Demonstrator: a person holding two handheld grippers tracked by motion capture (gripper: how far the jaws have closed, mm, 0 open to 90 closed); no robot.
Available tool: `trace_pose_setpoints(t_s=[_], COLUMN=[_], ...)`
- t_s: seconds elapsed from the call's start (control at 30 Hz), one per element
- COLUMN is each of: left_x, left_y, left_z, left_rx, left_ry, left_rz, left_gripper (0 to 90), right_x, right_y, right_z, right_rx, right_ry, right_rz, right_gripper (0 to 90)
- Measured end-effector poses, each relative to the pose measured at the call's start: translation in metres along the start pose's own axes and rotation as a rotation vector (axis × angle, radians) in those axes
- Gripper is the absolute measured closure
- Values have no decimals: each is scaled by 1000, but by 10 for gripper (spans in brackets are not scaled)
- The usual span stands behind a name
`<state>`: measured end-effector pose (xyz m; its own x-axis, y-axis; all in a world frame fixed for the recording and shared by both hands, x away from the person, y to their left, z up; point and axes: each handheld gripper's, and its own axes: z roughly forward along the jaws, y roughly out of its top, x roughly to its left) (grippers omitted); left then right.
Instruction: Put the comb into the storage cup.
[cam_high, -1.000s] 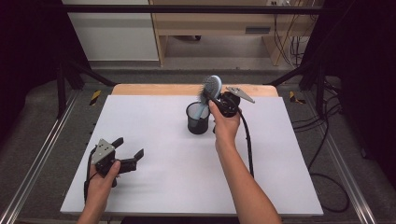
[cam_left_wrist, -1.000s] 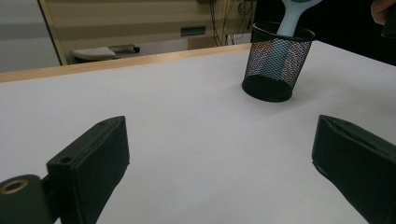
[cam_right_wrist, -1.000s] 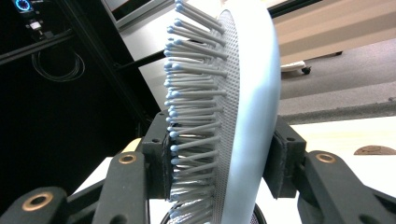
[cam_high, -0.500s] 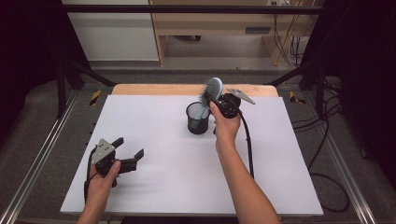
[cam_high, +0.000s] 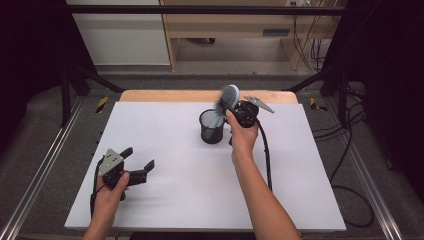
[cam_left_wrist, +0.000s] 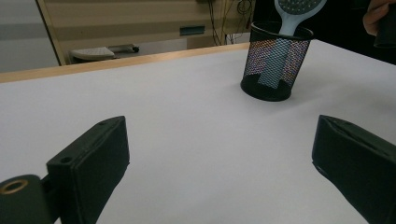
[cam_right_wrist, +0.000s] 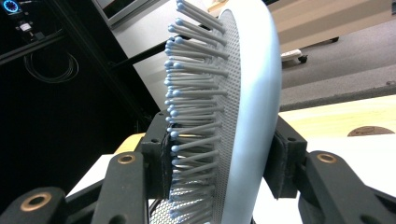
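High view: on the white table (cam_high: 200, 200), a black mesh cup (cam_high: 211, 127) standing upright toward the far middle. Light blue hairbrush (cam_high: 227, 100) with its handle down inside the cup and its bristled head up above the rim, leaning toward the right. Right gripper (cam_high: 236, 111) clenched on the brush head, just beside the cup on its right; hand wrapped around the gripper body, black cable trailing down along the forearm. Left gripper (cam_high: 137, 165) near the close left corner of the table, well apart from the cup, jaws spread and holding nothing, grey three-cornered plate on top.

Left gripper view: two black jaws rising from the bottom corners, standing wide, only bare table between them. Farther off, the mesh cup (cam_left_wrist: 275, 63) upright on the table, the brush (cam_left_wrist: 294, 14) handle visible through the mesh and reaching to the bottom of the cup. At the upper right edge, part of the right hand (cam_left_wrist: 376, 18).

Right gripper view: brush head (cam_right_wrist: 247, 107) very close, seen from its edge, smooth blue back to the right, rows of ball-tipped pins to the left. Right gripper (cam_right_wrist: 219, 158) grasping the head, one pad against the pins, the other against the smooth back. Behind, a strip of the table's wooden edge (cam_right_wrist: 336, 116).
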<state>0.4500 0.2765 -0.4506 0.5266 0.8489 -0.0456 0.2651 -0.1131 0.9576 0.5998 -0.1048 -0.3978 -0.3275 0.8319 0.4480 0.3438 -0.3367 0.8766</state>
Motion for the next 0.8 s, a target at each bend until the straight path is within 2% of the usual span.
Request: trace_pose_setpoints(t_s=[0.8], left_x=[0], left_y=[0], left_z=[0], left_rx=[0], left_ry=[0], left_rz=[1], left_gripper=[42], right_x=[-4], right_y=[-1], right_z=[0], right_rx=[3], right_ry=[4], right_rz=[9], right_gripper=[507])
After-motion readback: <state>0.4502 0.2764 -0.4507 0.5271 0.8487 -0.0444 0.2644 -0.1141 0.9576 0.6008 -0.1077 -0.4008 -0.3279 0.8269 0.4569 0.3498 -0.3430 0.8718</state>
